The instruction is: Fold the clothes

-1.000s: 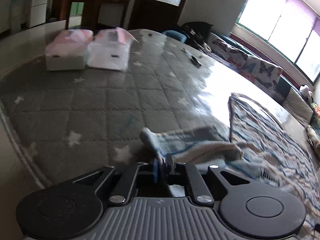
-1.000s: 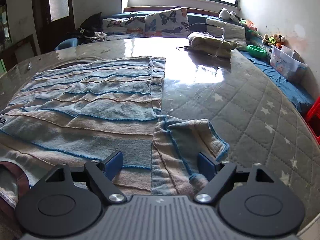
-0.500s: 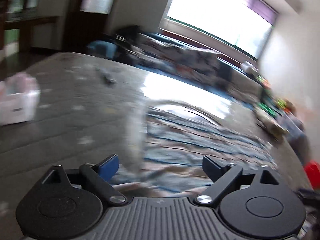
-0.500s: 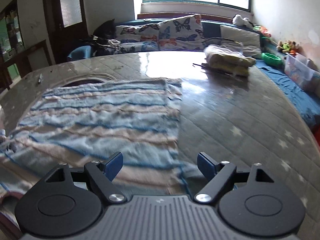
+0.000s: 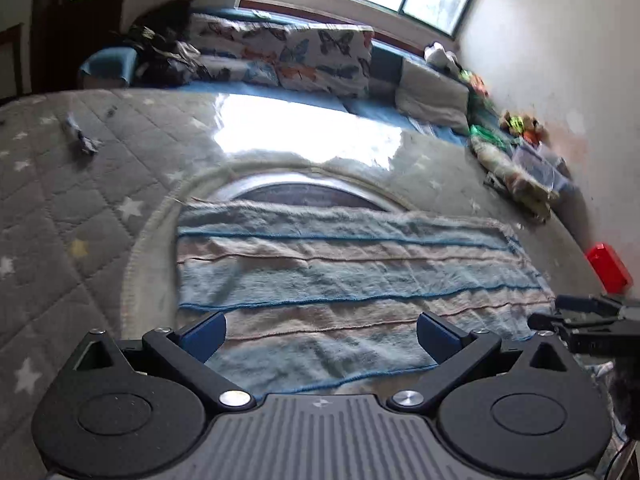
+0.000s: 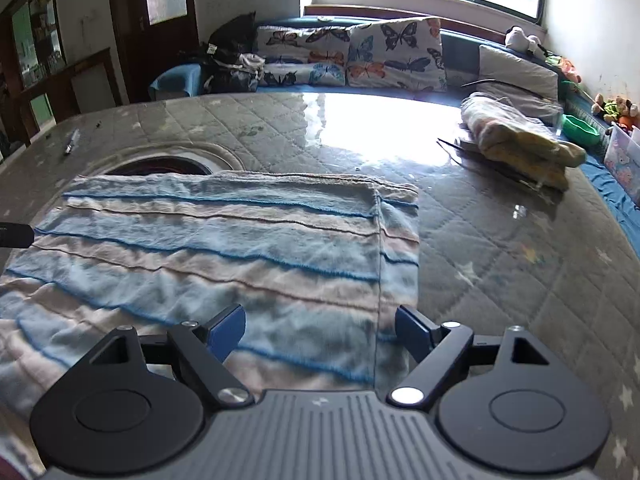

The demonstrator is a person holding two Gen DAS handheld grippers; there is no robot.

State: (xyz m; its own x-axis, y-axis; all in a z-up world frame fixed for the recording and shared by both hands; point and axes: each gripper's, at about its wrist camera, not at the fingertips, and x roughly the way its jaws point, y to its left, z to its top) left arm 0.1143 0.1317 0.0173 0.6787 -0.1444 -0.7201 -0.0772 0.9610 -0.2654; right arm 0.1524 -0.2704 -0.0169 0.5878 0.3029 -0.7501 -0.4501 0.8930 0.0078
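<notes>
Left wrist view, left gripper (image 5: 321, 334) fingers now apart, sleeve released, striped garment (image 5: 340, 280) folded flat mid-frame on quilted bed (image 5: 60, 208), right gripper (image 6: 320, 330) fingers apart over its lower right corner, sleeve folded in.

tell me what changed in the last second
The left gripper let go of the sleeve it was pinching and now hangs open over the sweater. Both sleeves are now folded in, leaving a flat rectangle. The right gripper stayed open; the mat is unchanged.
</notes>
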